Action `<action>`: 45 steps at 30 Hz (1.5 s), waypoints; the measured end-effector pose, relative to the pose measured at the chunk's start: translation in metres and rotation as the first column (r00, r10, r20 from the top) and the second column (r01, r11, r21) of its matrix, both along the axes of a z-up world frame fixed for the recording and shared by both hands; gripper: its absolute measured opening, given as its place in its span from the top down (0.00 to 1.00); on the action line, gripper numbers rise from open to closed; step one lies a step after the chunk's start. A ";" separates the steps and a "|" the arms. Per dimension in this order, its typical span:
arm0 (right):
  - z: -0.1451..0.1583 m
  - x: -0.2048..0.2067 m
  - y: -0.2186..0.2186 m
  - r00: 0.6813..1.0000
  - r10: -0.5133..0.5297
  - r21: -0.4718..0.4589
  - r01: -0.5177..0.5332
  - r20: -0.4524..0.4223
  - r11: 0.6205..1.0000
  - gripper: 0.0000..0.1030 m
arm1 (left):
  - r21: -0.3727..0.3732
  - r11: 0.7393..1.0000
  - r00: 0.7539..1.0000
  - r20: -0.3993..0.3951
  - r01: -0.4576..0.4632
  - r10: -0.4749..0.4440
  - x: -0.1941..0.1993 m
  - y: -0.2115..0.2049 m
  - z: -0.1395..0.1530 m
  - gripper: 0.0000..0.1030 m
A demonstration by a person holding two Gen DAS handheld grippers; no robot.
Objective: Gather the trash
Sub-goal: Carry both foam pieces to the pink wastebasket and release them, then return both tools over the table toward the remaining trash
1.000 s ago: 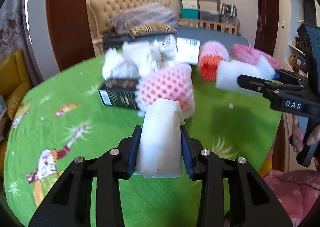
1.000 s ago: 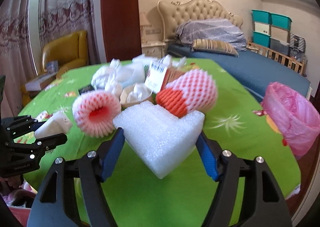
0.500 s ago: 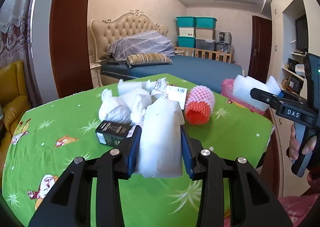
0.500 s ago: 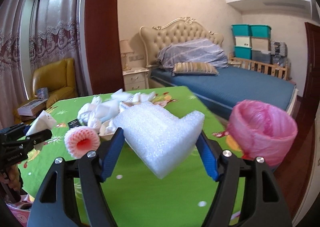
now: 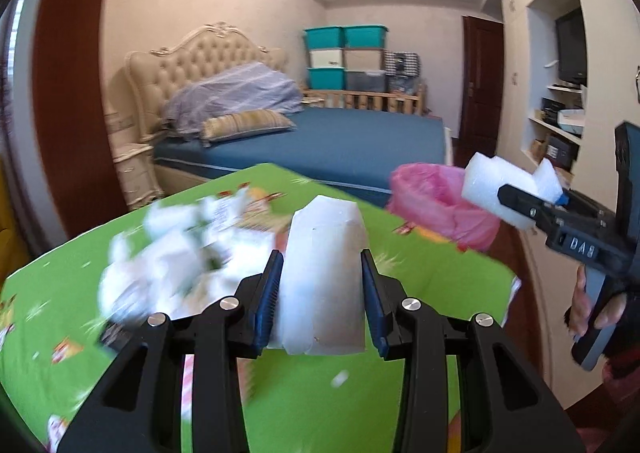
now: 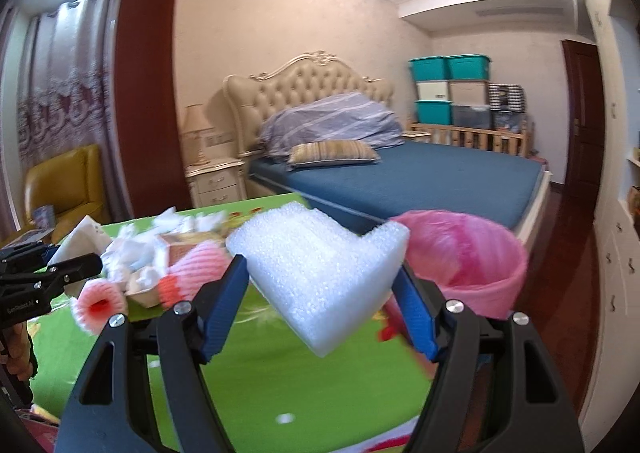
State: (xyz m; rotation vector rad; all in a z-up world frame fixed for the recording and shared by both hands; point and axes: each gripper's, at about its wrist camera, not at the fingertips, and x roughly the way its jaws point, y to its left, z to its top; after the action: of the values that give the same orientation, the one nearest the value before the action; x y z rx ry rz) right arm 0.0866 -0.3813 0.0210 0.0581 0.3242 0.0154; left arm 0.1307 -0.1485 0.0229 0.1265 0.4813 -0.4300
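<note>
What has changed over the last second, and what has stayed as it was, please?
Both grippers lifted their loads off the green table and swung toward the pink-lined bin: the left gripper with its white paper piece, the right gripper with the white foam block, which now hangs beside the bin. Nothing was taken or released. The trash pile stayed on the table.

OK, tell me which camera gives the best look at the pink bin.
The right wrist view: the pink bin sits close, its open mouth and lining visible, only partly covered by the foam block. In the left wrist view it is smaller and farther off, with the foam and the right gripper covering its right side.
</note>
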 end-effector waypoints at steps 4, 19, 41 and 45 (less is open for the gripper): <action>0.002 0.010 -0.042 0.997 -0.075 -0.008 0.075 -0.004 0.997 0.32 | -0.014 0.997 0.996 -0.041 0.073 -0.073 0.038 -0.051 0.010 0.65; -0.006 0.088 -0.160 0.966 -0.252 -0.082 0.247 -0.053 0.965 0.31 | -0.075 0.973 0.958 -0.172 0.219 -0.229 0.176 -0.248 0.016 0.64; -0.024 0.071 -0.141 0.970 -0.240 -0.173 0.231 -0.031 0.957 0.04 | -0.062 0.993 0.982 -0.152 0.102 -0.111 0.202 -0.215 0.013 0.13; -0.012 0.050 -0.123 0.976 -0.215 -0.137 0.211 -0.018 0.968 0.04 | 0.017 0.999 0.997 -0.070 0.040 -0.039 0.167 -0.162 0.017 0.13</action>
State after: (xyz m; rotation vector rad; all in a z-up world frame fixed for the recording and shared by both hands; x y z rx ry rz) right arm 0.1369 -0.5045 0.0092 -0.0405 0.3496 -0.2209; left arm 0.2980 -0.3106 0.0402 0.1392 0.5518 -0.4699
